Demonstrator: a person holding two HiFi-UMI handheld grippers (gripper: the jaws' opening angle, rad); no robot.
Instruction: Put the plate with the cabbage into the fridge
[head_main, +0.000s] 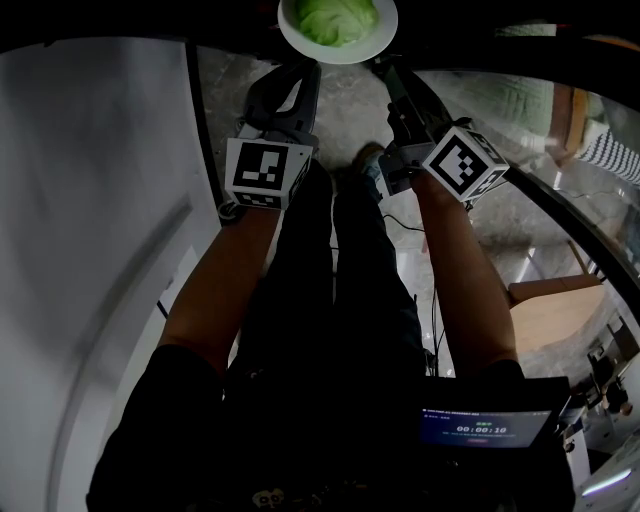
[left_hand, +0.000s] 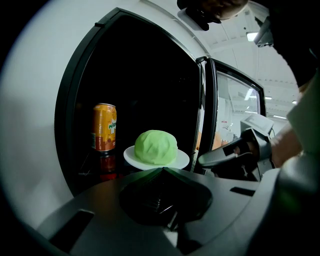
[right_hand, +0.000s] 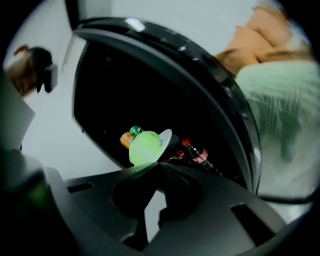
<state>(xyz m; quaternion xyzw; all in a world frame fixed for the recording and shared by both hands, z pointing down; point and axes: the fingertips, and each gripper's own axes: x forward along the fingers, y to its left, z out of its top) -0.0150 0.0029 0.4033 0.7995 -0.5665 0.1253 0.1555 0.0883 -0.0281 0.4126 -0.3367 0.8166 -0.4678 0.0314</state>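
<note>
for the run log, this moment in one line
left gripper, right gripper: shut on plate | cabbage: on plate | fridge: open

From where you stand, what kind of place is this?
Most likely a kitchen corner indoors: an open fridge holds an orange soda can and a cola bottle, with a plate of cabbage held at its opening.
</note>
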